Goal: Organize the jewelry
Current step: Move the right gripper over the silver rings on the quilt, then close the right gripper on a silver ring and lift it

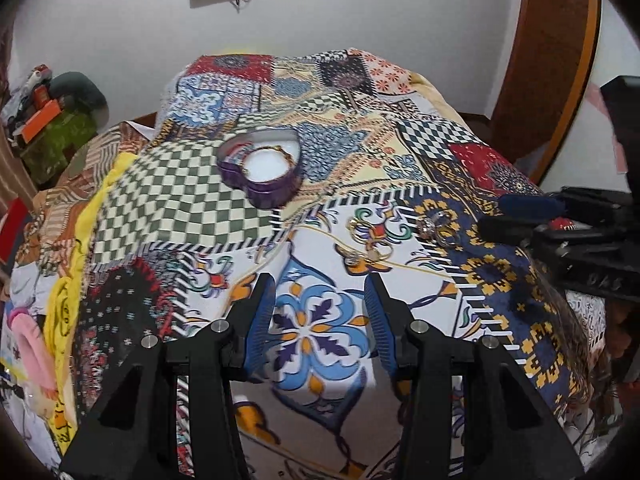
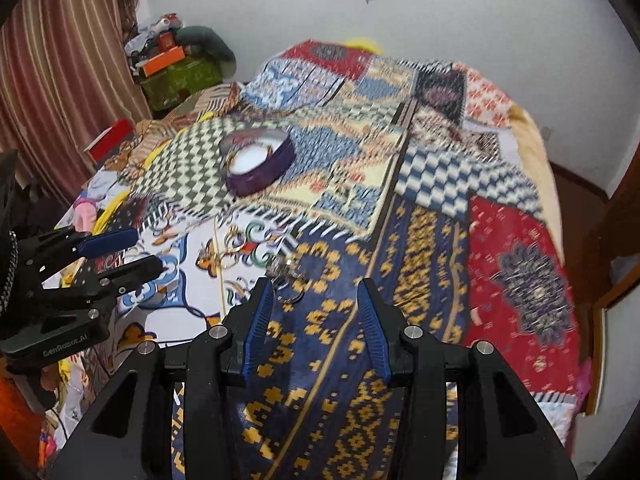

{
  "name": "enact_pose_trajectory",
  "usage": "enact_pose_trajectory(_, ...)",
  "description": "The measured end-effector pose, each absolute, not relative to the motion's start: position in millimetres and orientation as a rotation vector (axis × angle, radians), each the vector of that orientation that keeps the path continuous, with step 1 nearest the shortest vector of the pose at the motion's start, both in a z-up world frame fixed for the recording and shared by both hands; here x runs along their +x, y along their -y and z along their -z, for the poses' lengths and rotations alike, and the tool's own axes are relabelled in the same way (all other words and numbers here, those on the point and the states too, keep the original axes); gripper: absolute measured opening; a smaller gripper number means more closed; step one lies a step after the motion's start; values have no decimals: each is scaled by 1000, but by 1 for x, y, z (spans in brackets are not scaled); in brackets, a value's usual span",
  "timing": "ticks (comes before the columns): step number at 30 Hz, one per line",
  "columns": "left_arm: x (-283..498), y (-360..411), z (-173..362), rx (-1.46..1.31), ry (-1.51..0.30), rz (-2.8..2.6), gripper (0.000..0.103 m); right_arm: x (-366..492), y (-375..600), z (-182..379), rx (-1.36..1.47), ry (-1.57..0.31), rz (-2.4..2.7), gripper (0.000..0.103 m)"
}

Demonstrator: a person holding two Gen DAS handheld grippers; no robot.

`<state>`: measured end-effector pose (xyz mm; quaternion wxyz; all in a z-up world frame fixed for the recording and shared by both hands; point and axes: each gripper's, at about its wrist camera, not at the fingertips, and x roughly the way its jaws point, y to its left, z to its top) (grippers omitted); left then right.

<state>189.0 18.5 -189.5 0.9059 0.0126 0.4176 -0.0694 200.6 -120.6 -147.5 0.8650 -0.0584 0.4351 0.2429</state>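
Note:
A purple heart-shaped tin with a white lining stands open on the patterned bedspread; a gold bracelet lies inside it. It also shows in the right wrist view. Several gold rings and a jewelled silver ring lie loose on the cloth nearer to me; they also show in the right wrist view. My left gripper is open and empty just short of the rings. My right gripper is open and empty, its left fingertip beside the silver rings.
The bed fills both views, with a white wall behind. Cluttered boxes and a green bag stand at the far left by a striped curtain. A wooden frame rises at the right. Clothes lie at the bed's left edge.

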Motion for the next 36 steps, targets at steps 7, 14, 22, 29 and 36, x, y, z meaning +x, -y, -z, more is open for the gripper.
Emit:
enact_pose_trajectory(7, 202, -22, 205, -38, -898, 166, 45, 204, 109, 165, -144, -947, -548, 40)
enact_pose_trajectory(14, 204, -18, 208, -28, -875, 186, 45, 207, 104, 171, -144, -941, -584, 39)
enact_pose_trajectory(22, 208, -12, 209, 11, -849, 203, 28, 206, 97, 173, -172, -919, -596, 20)
enact_pose_trajectory(29, 212, -5, 210, 38, -835, 204, 19, 206, 104, 171, -137, -918, -605, 20)
enact_pose_trajectory(36, 219, -2, 211, 20, -836, 216, 8, 203, 111, 167, -125, -910, -593, 20)
